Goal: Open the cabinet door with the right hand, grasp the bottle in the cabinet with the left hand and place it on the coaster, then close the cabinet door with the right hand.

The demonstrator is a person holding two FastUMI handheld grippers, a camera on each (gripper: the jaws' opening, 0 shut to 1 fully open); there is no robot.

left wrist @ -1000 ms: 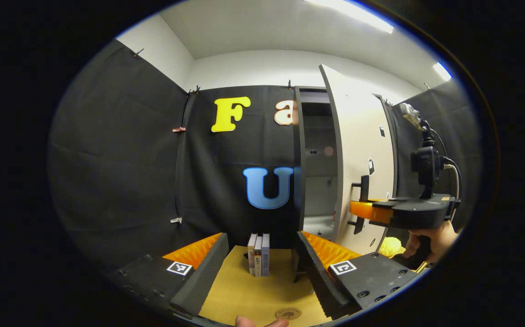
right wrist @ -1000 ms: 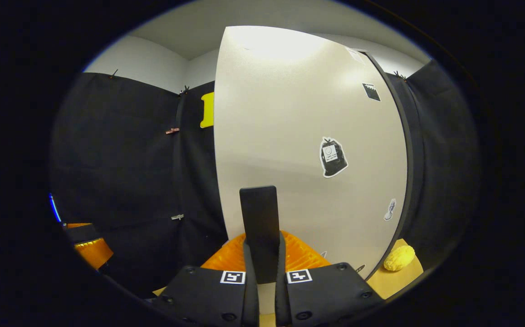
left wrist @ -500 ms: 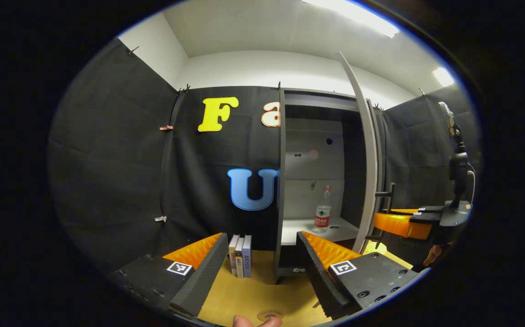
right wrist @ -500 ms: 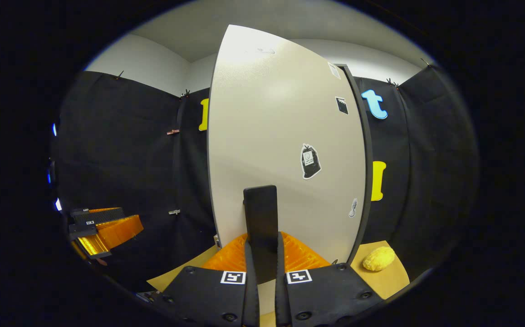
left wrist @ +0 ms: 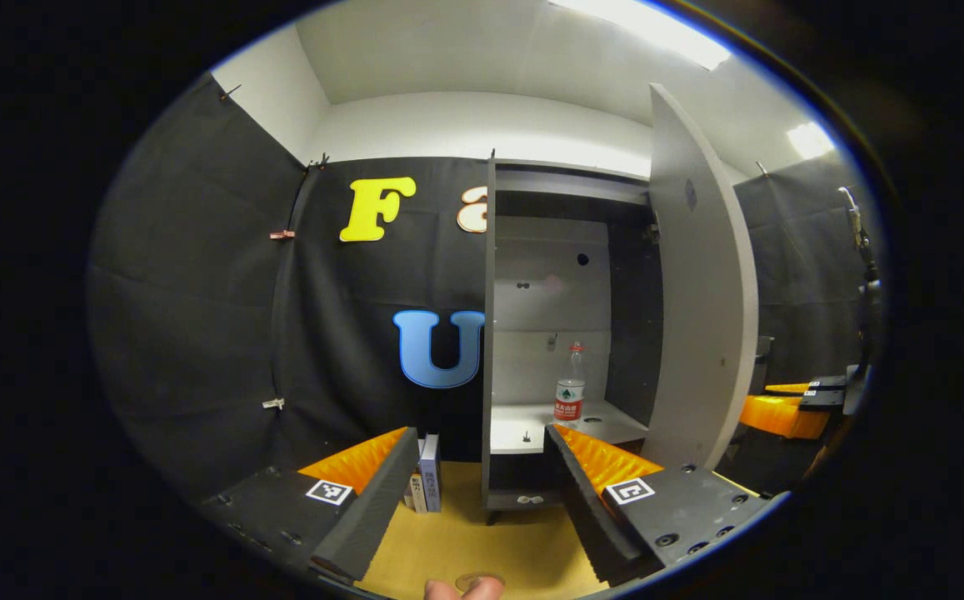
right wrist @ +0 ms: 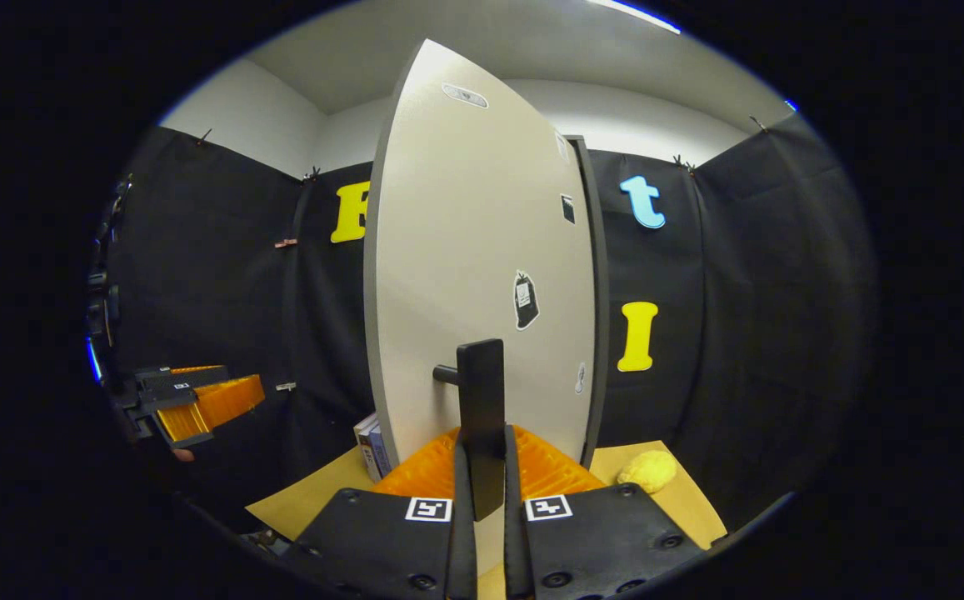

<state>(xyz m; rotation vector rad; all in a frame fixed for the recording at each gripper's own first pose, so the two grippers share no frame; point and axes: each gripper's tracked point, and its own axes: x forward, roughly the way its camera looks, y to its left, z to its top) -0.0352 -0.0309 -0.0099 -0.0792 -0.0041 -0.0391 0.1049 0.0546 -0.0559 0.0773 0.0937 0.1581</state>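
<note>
In the right gripper view, the right gripper (right wrist: pixel 482 492) is clamped on the door handle (right wrist: pixel 482 408), both fingers pressed against its upright bar. Just past it stands the cabinet door (right wrist: pixel 465 267), swung open. In the left gripper view, the left gripper (left wrist: pixel 482 492) has its fingers spread wide apart with nothing between them. A coaster (left wrist: pixel 479 581) lies on the table (left wrist: pixel 465 542) just below it. Farther ahead, slightly right, the bottle (left wrist: pixel 569 400) stands upright on the cabinet (left wrist: pixel 548 275) shelf.
</note>
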